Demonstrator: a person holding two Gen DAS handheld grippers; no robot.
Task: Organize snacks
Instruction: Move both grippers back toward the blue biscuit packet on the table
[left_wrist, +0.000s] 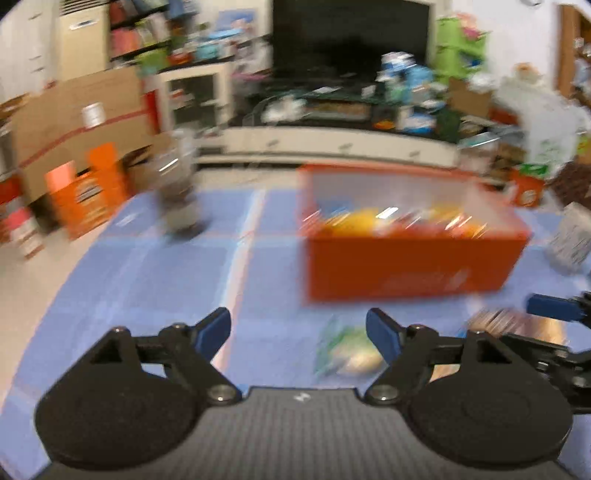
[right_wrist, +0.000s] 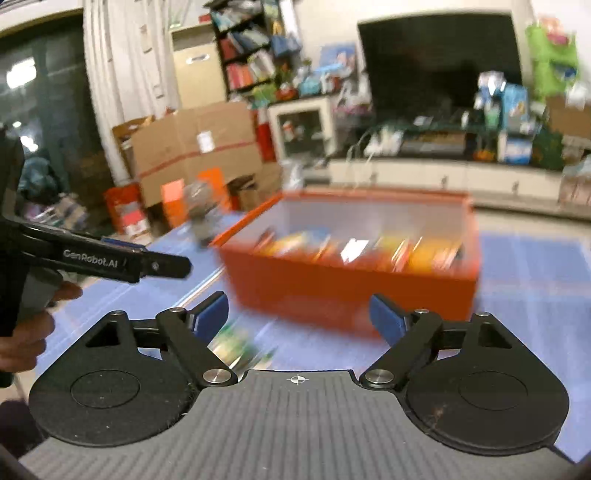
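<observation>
An orange box (left_wrist: 406, 266) holding several bright snack packets (left_wrist: 391, 221) stands on the blue mat (left_wrist: 155, 273). It also shows in the right wrist view (right_wrist: 351, 288), ahead of my right gripper (right_wrist: 299, 317), which is open and empty. My left gripper (left_wrist: 299, 328) is open and empty, short of the box. A green and yellow snack bag (left_wrist: 343, 350) lies on the mat just by its right finger. A brownish packet (left_wrist: 517, 325) lies further right. In the right wrist view a green packet (right_wrist: 236, 343) lies by the left finger. Both views are blurred.
A blurred clear jar (left_wrist: 177, 192) stands on the mat at the left, also in the right wrist view (right_wrist: 201, 214). Cardboard boxes (left_wrist: 77, 129) and orange cartons (left_wrist: 88, 192) stand beyond the mat's left edge. A low white TV cabinet (left_wrist: 332, 144) runs along the back.
</observation>
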